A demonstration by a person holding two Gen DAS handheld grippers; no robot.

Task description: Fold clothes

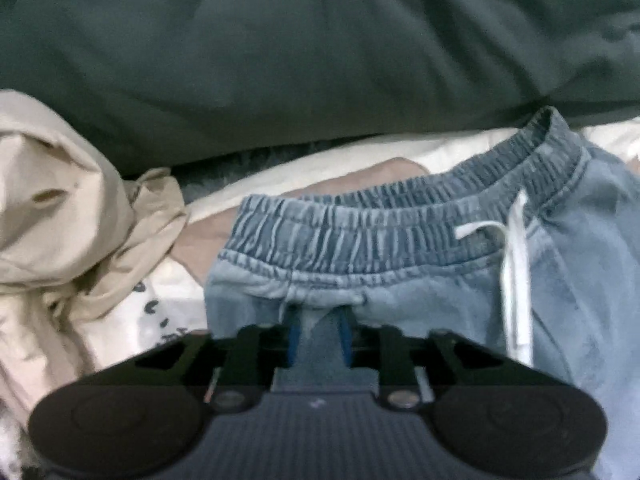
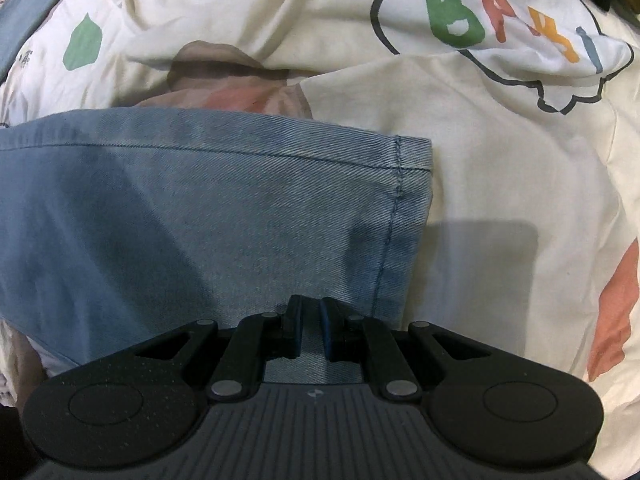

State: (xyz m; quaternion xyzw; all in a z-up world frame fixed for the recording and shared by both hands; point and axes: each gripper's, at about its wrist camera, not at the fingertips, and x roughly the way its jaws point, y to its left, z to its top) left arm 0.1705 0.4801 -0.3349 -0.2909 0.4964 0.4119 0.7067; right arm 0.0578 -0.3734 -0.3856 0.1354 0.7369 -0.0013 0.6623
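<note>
Left wrist view: left claw (image 1: pixel 319 322) pinches denim shorts (image 1: pixel 420 280) just below elastic waistband (image 1: pixel 360 224); drawstring (image 1: pixel 516 280) to its right, beige garment (image 1: pixel 68 220) far left. Right claw (image 2: pixel 311 326) clenched on shorts' leg fabric near hem (image 2: pixel 394 216), printed bedsheet (image 2: pixel 500 200) beyond. Advice: keep both grips firm, hold edges level, fabric taut, lay fold flat.

Denim trousers (image 2: pixel 208 208) cut off leftward.
</note>
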